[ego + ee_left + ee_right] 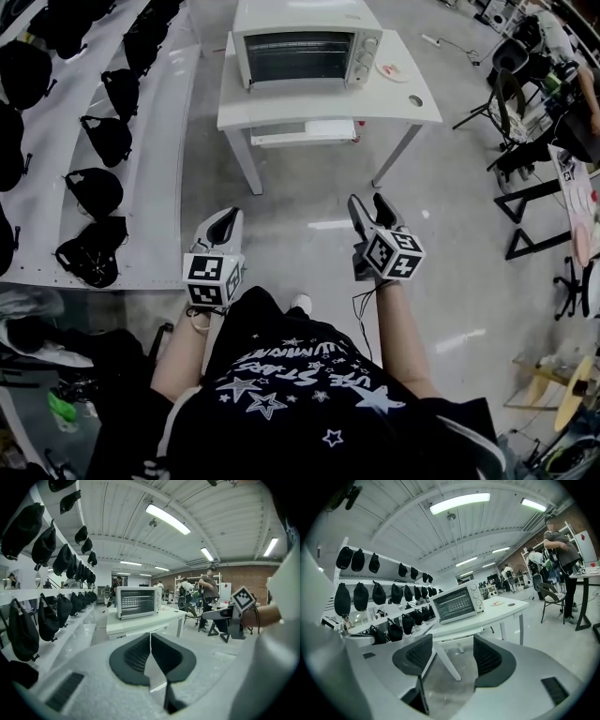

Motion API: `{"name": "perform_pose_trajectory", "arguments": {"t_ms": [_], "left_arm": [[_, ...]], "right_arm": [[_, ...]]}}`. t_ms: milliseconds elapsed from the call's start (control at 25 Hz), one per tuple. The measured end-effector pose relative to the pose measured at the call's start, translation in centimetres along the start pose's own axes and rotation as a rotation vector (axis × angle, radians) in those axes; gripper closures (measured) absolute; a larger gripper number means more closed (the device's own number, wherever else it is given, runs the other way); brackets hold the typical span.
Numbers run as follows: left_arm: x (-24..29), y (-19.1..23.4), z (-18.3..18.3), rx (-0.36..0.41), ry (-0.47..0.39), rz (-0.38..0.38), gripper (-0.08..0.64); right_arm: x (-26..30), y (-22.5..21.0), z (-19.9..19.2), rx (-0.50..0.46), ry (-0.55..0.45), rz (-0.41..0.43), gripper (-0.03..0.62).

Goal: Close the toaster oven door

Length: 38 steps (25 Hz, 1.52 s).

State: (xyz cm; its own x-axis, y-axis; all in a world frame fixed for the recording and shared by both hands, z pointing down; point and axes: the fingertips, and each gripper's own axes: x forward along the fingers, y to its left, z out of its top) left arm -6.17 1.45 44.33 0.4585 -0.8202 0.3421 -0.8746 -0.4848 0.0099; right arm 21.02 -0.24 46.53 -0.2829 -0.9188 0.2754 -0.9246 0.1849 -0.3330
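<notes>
Head view: a long white shelf (150, 187) of black bags (94, 192) runs along the left. Ahead, a white table (412, 103) carries the toaster oven (305, 42), its door shut. Well short of it, across grey floor (309, 197), the left gripper (223, 225) has its jaws pressed together and empty, and the right gripper (370, 208) has its jaws spread and empty. A small plate (392, 71) lies beside the oven.

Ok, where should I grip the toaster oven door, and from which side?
Grip the door along its top edge, probably, coming straight at it from the front. It stands upright, looks already shut and faces you, with the knobs on its right. Use the right claw, which is open; the left claw is shut.
</notes>
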Motion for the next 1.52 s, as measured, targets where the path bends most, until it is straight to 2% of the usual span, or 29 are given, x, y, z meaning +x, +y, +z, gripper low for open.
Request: {"name": "perform_pose_trajectory", "arguments": {"t_ms": [320, 520, 1000, 1520], "left_arm": [[2.6, 0.2, -0.5, -0.015, 0.028, 0.009, 0.537], [5.3, 1.8, -0.7, -0.032, 0.040, 0.011, 0.537], [14.6, 7.3, -0.5, -0.079, 0.078, 0.046, 0.536], [20.8, 11.2, -3.7, -0.119, 0.181, 0.055, 0.537]], "right_arm": [[2.0, -2.2, -1.2, 0.020, 0.044, -0.019, 0.331], [4.5, -3.1, -1.1, 0.021, 0.058, -0.043, 0.334], [14.5, -7.3, -0.8, -0.061, 0.146, -0.116, 0.345], [22.6, -11.5, -4.8, -0.085, 0.227, -0.189, 0.358]]}}
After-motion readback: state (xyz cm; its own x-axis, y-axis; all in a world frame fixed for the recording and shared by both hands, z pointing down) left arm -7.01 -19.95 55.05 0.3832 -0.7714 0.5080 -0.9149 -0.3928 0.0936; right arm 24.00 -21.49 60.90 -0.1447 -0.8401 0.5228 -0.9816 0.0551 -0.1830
